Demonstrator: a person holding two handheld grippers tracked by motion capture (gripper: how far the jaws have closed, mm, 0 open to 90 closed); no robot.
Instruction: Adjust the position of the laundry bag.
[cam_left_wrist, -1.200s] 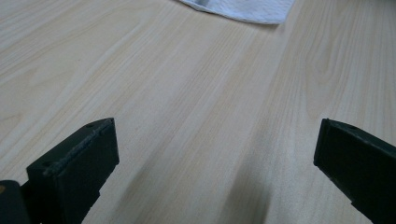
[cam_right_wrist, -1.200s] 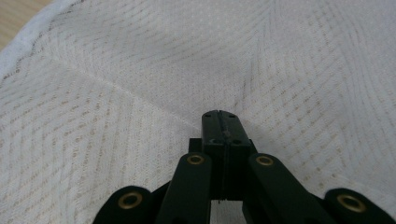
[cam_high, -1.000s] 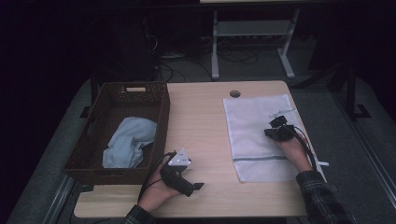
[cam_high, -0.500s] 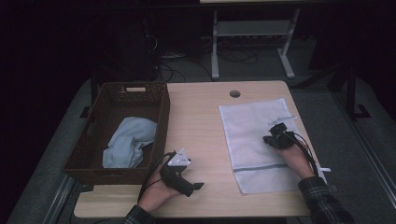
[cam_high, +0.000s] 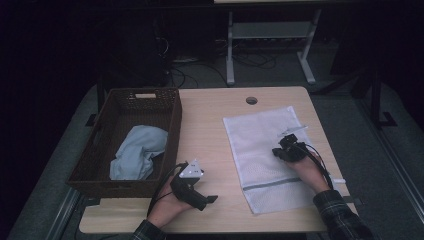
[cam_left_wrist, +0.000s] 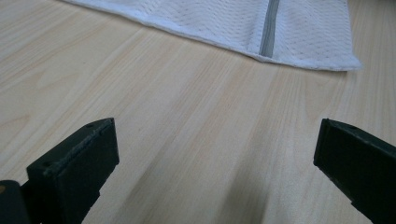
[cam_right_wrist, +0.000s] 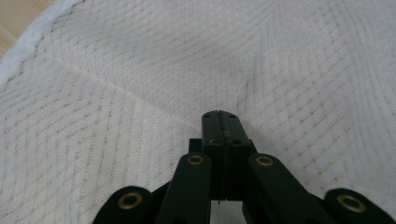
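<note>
The white mesh bag (cam_high: 272, 157) lies flat near the right edge of the surface (cam_high: 215, 120). The right gripper (cam_high: 286, 150) rests on its middle with jaws pressed together, perhaps pinching mesh; the left gripper (cam_high: 192, 186) waits with jaws spread. The bag looks light, soft and floppy, so a hem or corner seems the best place to hold.

The tool (cam_left_wrist: 215, 172) gapes over bare table (cam_left_wrist: 154, 121), mesh bag (cam_left_wrist: 243, 23) beyond.
</note>
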